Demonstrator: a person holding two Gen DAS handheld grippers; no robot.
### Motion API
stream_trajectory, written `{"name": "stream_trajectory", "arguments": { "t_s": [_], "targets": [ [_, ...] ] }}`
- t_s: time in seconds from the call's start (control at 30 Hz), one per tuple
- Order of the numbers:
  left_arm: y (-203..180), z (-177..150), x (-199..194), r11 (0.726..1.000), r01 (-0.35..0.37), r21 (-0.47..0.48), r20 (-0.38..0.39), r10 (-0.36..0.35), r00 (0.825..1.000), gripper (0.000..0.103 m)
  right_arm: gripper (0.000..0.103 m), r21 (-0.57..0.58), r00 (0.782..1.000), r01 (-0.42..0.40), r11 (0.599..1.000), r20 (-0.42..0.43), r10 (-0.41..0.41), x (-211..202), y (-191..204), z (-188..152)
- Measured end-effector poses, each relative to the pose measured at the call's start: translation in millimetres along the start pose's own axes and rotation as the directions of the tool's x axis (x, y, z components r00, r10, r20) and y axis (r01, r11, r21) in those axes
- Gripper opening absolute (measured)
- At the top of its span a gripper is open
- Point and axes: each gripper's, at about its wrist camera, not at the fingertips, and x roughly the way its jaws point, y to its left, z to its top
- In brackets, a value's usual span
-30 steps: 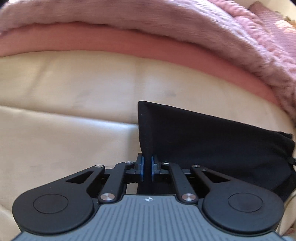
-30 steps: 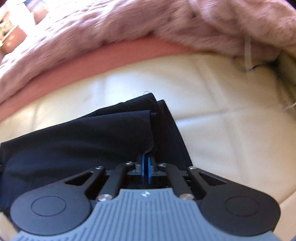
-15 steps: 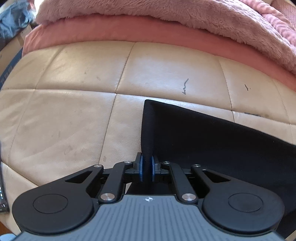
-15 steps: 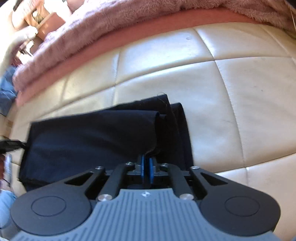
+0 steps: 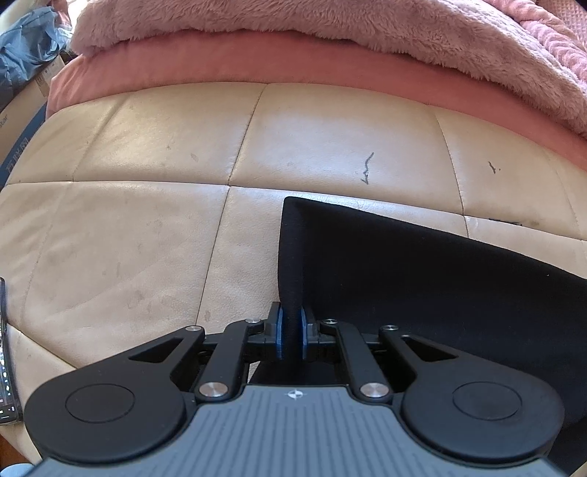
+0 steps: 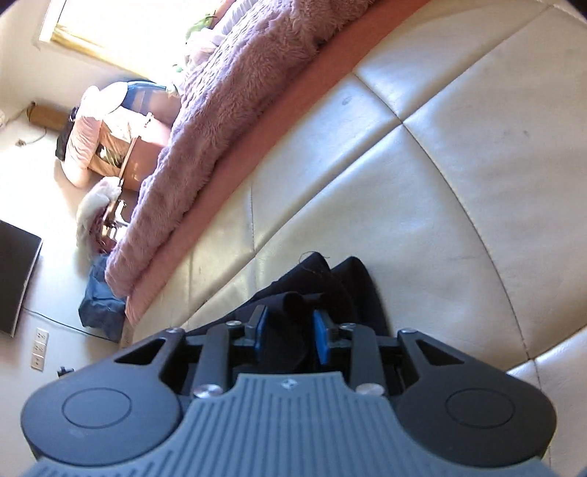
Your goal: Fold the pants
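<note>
Black pants (image 5: 403,275) lie folded on a cream leather cushion (image 5: 146,238). My left gripper (image 5: 290,330) is shut on their left edge, and a ridge of cloth rises from between its blue pads. In the right wrist view the other end of the pants (image 6: 352,286) bunches in loose folds. My right gripper (image 6: 290,323) sits over that end with its jaws opening. A lump of black cloth still lies between the parted blue pads (image 6: 261,326), no longer pinched. The view is tilted, with the cushion (image 6: 440,183) running up to the right.
A fluffy pink blanket (image 5: 330,25) over a pink sheet (image 5: 220,62) borders the cushion's far side. A cardboard box (image 5: 18,121) and blue cloth (image 5: 25,40) stand at the left. A dark screen (image 6: 14,282), a blue bag (image 6: 99,301) and wall sockets (image 6: 40,348) lie beyond the cushion's end.
My right gripper has rolled and swung toward the room, and its pads have parted from the cloth they pinched. The left gripper moved earlier with the pants edge, then held still, gripping throughout.
</note>
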Motion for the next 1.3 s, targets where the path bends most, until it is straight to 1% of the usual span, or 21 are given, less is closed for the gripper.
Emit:
{"name": "stream_trajectory", "arguments": {
  "t_s": [0.03, 0.07, 0.2, 0.3, 0.33, 0.4, 0.43, 0.47, 0.5, 0.53, 0.57, 0.63, 0.77, 0.8, 0.83, 0.87, 0.93, 1.03, 1.13, 1.23, 1.3],
  "targets": [
    [-0.6, -0.1, 0.2, 1.0, -0.002, 0.006, 0.001, 0.002, 1.0, 0.009, 0.006, -0.015, 1.0, 0.003, 1.0, 0.005, -0.003, -2.2, 1.8, -1.3],
    [-1.3, -0.2, 0.7, 1.0, -0.003, 0.013, 0.002, 0.003, 1.0, 0.009, 0.003, -0.038, 1.0, 0.011, 0.999, 0.013, -0.011, -5.8, 5.2, -1.5],
    [-1.6, -0.7, 1.2, 1.0, -0.001, 0.01, 0.003, 0.001, 1.0, 0.009, 0.0, -0.186, 0.996, 0.014, 0.982, 0.085, 0.002, -27.5, 28.8, -3.2],
    [-0.5, -1.4, 1.0, 1.0, 0.002, 0.004, 0.008, -0.002, 1.0, 0.009, 0.0, -0.393, 0.988, 0.021, 0.919, 0.146, 0.04, -47.9, 60.4, -6.7],
    [-0.6, -1.9, 0.9, 1.0, 0.001, 0.005, 0.011, -0.002, 1.0, 0.009, 0.0, -0.436, 0.988, 0.058, 0.898, 0.151, 0.009, -47.3, 67.0, -5.2],
    [-0.2, -2.6, 0.2, 1.0, 0.003, 0.003, 0.013, -0.003, 1.0, 0.009, 0.0, -0.412, 0.987, 0.143, 0.9, 0.125, -0.099, -36.9, 64.6, 2.3],
    [0.5, -2.7, 0.0, 1.0, 0.005, 0.001, 0.013, -0.005, 1.0, 0.009, 0.002, -0.378, 0.988, 0.148, 0.914, 0.105, -0.116, -32.9, 59.0, 5.2],
    [0.7, -2.8, 0.0, 1.0, 0.006, -0.003, 0.013, -0.006, 1.0, 0.009, 0.005, -0.332, 0.99, 0.135, 0.934, 0.077, -0.116, -30.4, 52.3, 7.7],
    [0.7, -2.7, 0.1, 1.0, 0.008, -0.008, 0.012, -0.008, 1.0, 0.009, 0.012, -0.29, 0.992, 0.123, 0.949, 0.062, -0.11, -29.7, 45.7, 8.7],
    [1.3, -2.5, 0.4, 1.0, 0.011, -0.012, 0.011, -0.011, 1.0, 0.009, 0.025, -0.252, 0.993, 0.117, 0.961, 0.061, -0.105, -28.5, 40.6, 7.8],
    [1.3, -2.1, 0.3, 1.0, 0.011, -0.014, 0.01, -0.011, 1.0, 0.009, 0.028, -0.229, 0.994, 0.107, 0.968, 0.061, -0.096, -27.5, 37.4, 6.7],
    [0.1, -1.7, 0.2, 1.0, 0.008, -0.015, 0.009, -0.008, 1.0, 0.009, 0.028, -0.197, 0.995, 0.093, 0.976, 0.048, -0.085, -24.9, 31.9, 4.5],
    [-3.6, -2.9, -0.1, 1.0, -0.003, -0.005, 0.016, 0.003, 1.0, 0.009, 0.027, -0.187, 0.992, 0.129, 0.974, 0.022, -0.128, -5.0, 27.3, 3.4],
    [-4.0, -3.3, -0.2, 1.0, -0.004, -0.001, 0.018, 0.004, 1.0, 0.009, 0.022, -0.189, 0.991, 0.132, 0.973, 0.023, -0.13, 0.1, 27.9, 3.9],
    [-4.5, -3.5, -0.2, 1.0, -0.005, 0.001, 0.019, 0.005, 1.0, 0.009, 0.004, -0.193, 0.991, 0.135, 0.972, 0.028, -0.132, 5.0, 30.2, 3.0],
    [-4.6, -3.6, -0.2, 1.0, -0.004, 0.001, 0.019, 0.004, 1.0, 0.009, 0.0, -0.205, 0.991, 0.136, 0.969, 0.033, -0.132, 8.9, 33.2, 1.5],
    [-3.3, -3.5, -0.2, 1.0, 0.001, -0.001, 0.018, -0.001, 1.0, 0.009, 0.0, -0.257, 0.989, 0.148, 0.955, 0.056, -0.139, -0.5, 42.2, -0.3],
    [-1.1, -3.7, -0.1, 1.0, 0.008, -0.012, 0.02, -0.008, 1.0, 0.009, 0.0, -0.379, 0.982, 0.183, 0.907, 0.111, -0.151, -15.9, 64.9, -9.1],
    [0.0, -5.3, 0.1, 1.0, 0.014, -0.026, 0.029, -0.013, 0.999, 0.009, 0.0, -0.508, 0.96, 0.279, 0.815, 0.175, -0.22, -15.7, 82.3, -15.1],
    [3.3, -8.6, -1.1, 0.999, 0.03, -0.033, 0.047, -0.029, 0.998, 0.01, 0.0, -0.506, 0.946, 0.323, 0.8, 0.157, -0.283, 2.9, 73.6, -10.9],
    [8.5, -10.8, -3.2, 0.998, 0.046, -0.044, 0.061, -0.043, 0.997, 0.018, 0.0, -0.5, 0.939, 0.342, 0.795, 0.155, -0.306, 12.2, 68.2, -11.1]
  ]
}}
